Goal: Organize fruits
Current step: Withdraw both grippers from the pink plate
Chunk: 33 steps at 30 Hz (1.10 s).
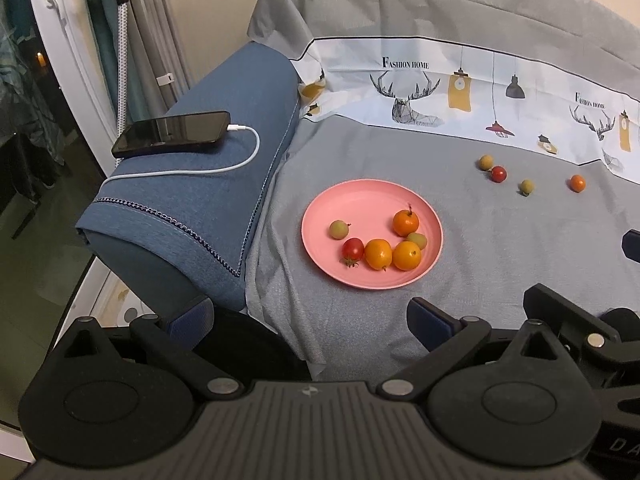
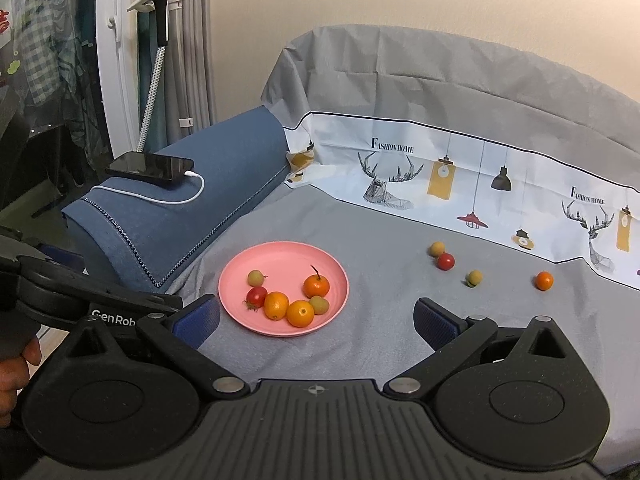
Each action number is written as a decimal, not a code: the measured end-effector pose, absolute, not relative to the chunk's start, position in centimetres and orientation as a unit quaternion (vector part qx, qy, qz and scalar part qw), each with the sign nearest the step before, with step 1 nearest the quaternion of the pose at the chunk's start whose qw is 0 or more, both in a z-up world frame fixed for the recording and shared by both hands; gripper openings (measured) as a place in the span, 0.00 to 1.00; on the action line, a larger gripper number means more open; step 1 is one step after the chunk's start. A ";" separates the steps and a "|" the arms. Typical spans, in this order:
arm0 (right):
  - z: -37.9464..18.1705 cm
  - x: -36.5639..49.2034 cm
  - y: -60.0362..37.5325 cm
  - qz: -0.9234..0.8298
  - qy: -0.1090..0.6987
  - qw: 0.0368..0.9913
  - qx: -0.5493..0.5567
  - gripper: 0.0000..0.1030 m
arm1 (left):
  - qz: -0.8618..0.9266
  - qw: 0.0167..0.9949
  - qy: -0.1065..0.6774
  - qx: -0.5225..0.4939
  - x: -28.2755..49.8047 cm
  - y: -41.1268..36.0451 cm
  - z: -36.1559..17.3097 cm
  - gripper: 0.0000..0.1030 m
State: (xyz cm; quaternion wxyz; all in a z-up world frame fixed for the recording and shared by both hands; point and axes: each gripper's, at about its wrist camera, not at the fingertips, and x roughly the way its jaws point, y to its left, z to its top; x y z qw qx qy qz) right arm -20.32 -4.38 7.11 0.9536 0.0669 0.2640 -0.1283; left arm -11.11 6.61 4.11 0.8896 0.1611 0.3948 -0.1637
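The pink plate (image 2: 283, 258) sat on the gray cloth (image 2: 384, 328) of a sofa seat, most likely because it was the spot where all the fruit should end up. Six fruits lay in it already: three small oranges, a red cherry tomato (image 2: 256, 297) and two little green fruits. Four more were still loose on the cloth, well apart from the plate: a green fruit (image 2: 437, 249) touching a red tomato (image 2: 445, 261), another green fruit (image 2: 474, 278), and a small orange (image 2: 544, 280) farthest out. So the job looked a bit more than half done.

The right claw (image 2: 316, 320) was wide and held nothing. It hung low near the plate, probably ready to go for a loose fruit. The left claw (image 1: 310, 318) was wide and empty too, beside the blue armrest (image 1: 208, 184).

A black phone (image 1: 172, 133) with a white charging cable (image 1: 224, 168) lay on the armrest, out of the way. Nothing blocked the path to the loose fruits, but they were round and could roll on the soft cloth. The touching pair might be hard to pick apart.
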 end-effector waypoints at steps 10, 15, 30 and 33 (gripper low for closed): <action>6.9 -20.3 -4.3 -0.126 0.267 0.953 0.070 0.99 | -0.164 0.889 0.396 0.161 -11.1 6.7 4.0 1.00; 6.8 -20.2 -4.3 -0.124 0.271 0.952 0.072 0.99 | -0.163 0.889 0.397 0.161 -11.0 6.8 3.9 1.00; 5.8 -19.3 -5.2 -0.120 0.290 0.946 0.087 0.99 | -0.159 0.880 0.415 0.171 -10.0 6.2 2.7 1.00; 5.5 -19.0 -5.4 -0.120 0.294 0.944 0.089 0.99 | -0.157 0.878 0.418 0.173 -9.7 5.9 2.5 1.00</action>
